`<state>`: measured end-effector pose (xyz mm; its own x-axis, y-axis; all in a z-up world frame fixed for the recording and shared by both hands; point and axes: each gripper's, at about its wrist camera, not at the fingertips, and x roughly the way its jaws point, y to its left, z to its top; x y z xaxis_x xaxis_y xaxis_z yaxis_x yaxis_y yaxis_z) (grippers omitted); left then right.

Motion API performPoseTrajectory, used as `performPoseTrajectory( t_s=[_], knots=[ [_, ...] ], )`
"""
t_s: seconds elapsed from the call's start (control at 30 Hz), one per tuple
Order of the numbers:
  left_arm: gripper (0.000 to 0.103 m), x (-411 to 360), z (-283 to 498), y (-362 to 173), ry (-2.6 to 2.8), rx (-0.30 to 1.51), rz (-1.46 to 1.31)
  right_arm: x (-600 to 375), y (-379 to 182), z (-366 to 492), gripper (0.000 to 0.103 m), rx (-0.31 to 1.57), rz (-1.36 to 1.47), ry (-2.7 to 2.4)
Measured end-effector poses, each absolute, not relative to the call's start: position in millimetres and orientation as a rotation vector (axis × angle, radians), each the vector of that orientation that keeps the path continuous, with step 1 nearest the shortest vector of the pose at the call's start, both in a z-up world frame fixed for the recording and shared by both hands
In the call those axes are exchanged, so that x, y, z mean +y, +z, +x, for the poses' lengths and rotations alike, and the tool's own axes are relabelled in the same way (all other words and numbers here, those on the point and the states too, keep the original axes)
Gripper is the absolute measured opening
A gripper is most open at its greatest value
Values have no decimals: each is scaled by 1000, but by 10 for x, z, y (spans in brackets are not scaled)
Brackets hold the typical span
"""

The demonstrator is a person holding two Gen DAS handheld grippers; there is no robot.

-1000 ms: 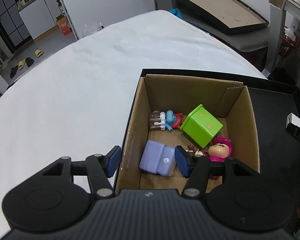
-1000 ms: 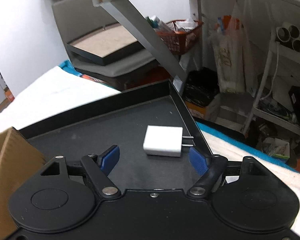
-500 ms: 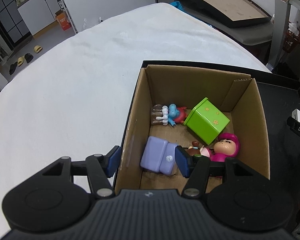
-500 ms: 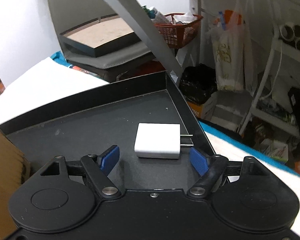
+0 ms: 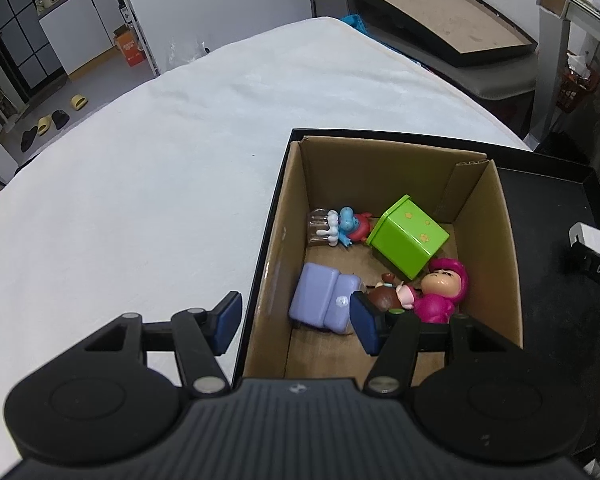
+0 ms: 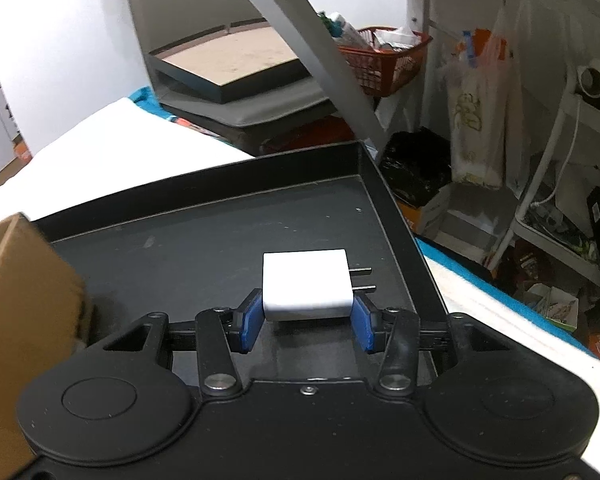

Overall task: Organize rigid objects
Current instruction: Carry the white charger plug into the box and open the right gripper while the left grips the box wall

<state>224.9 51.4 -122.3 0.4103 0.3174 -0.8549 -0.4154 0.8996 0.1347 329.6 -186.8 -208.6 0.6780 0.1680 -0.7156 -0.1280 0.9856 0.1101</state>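
A white plug-in charger (image 6: pixel 306 282) lies on the black tray (image 6: pixel 180 248), prongs pointing right. My right gripper (image 6: pixel 306 322) has its jaws closing on it, and both blue pads touch the charger's sides. In the left wrist view the same charger (image 5: pixel 588 236) shows at the tray's right edge. My left gripper (image 5: pixel 296 322) is open and straddles the left wall of the cardboard box (image 5: pixel 380 168), touching nothing. Inside the box lie a green cube (image 5: pixel 408 236), a purple toy sofa (image 5: pixel 320 300), a pink figure (image 5: pixel 444 288) and a blue-and-red figure (image 5: pixel 348 226).
The box stands in the tray's left part on a white-covered table (image 5: pixel 160 200). Beyond the table's far side is a framed board (image 6: pixel 236 64) on a grey seat, a slanted grey table leg (image 6: pixel 308 52) and cluttered shelves (image 6: pixel 560 220).
The right jaws have come in from wide open and now touch both sides of the charger. The left gripper has kept still over the box wall.
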Motion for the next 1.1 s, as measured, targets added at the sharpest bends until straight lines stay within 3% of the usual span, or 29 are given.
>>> performPoseTrajectory(
  t_s=[1.1],
  knots=[
    [58, 704, 1930, -993, 462, 1016, -146, -1687, -1037, 2654, 45, 664, 42, 373]
  ],
)
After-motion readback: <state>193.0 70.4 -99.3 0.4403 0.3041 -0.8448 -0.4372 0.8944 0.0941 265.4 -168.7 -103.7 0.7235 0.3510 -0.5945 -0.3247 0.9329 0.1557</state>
